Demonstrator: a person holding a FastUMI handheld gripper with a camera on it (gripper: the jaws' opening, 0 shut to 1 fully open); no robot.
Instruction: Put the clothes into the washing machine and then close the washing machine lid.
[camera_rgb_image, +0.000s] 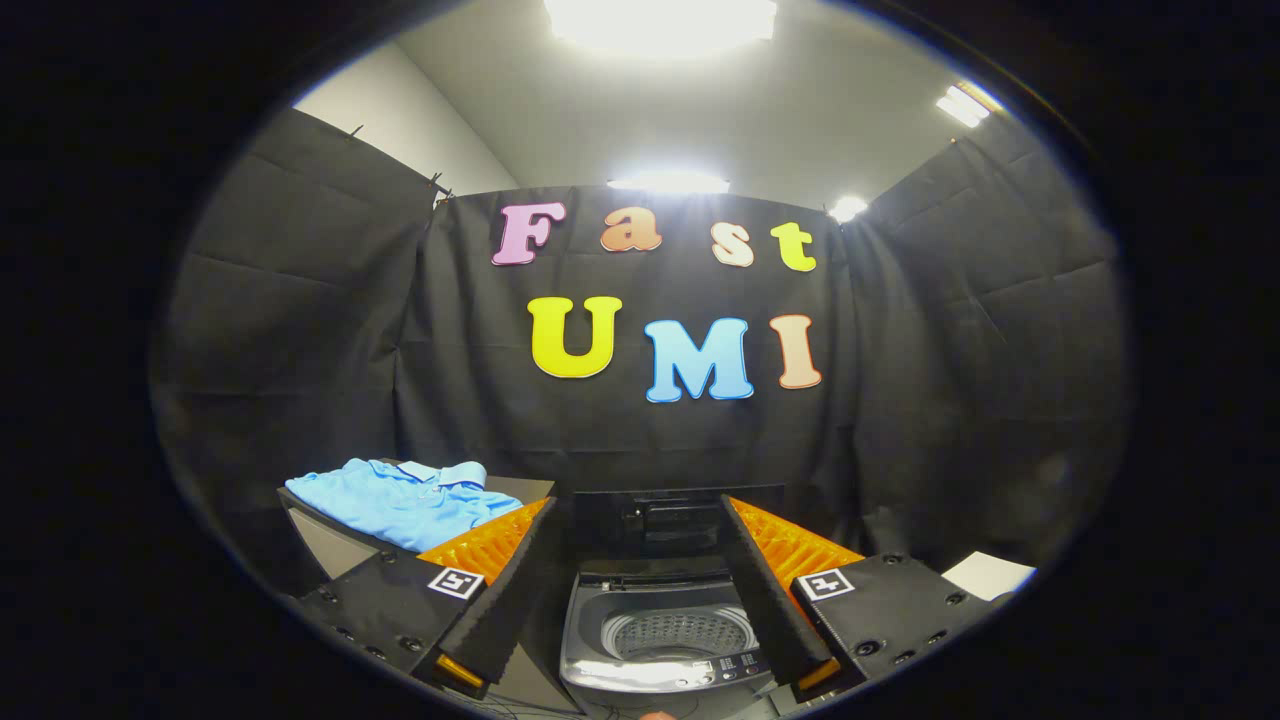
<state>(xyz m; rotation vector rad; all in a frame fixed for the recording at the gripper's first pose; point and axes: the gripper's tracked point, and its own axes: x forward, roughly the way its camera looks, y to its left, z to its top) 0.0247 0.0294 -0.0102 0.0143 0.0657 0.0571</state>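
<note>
A folded light-blue shirt (405, 500) lies on a grey table (335, 545), to the left and beyond my left finger. A small grey top-loading washing machine (660, 640) stands below and between my fingers, its drum (680, 633) exposed and its dark lid (680, 520) raised upright behind it. My gripper (638, 520) is open, with the black and orange fingers (500, 585) spread wide above the machine and nothing between them. The shirt is apart from both fingers.
Black cloth walls close the booth at the back and on both sides. A white sheet (988, 575) lies low to the right, beyond my right finger. Bright ceiling lights (660, 20) shine overhead.
</note>
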